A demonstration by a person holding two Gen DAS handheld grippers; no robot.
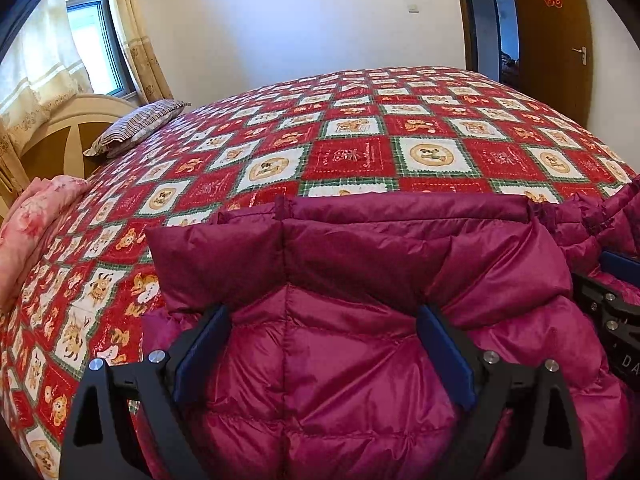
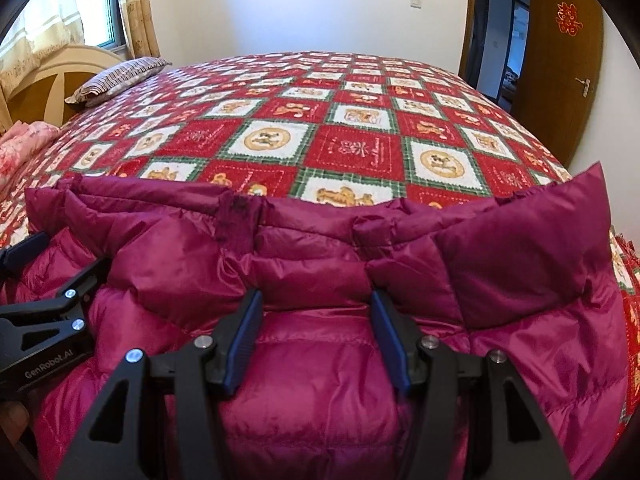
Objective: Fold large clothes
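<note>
Left gripper [image 1: 324, 316] open wide, fingers astride magenta down jacket [image 1: 360, 360]. Right gripper [image 2: 316, 312] also open, gripping nothing. Jacket lies on near edge of checkered bedspread [image 1: 360, 132], far part folded back toward grippers, probably so bulk stays flat for next fold.

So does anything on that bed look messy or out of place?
Mostly tidy. The magenta puffer jacket is bunched and creased, with one corner sticking up at the right. A dark scuffed-looking patch marks its far edge. The bedspread lies flat.
</note>
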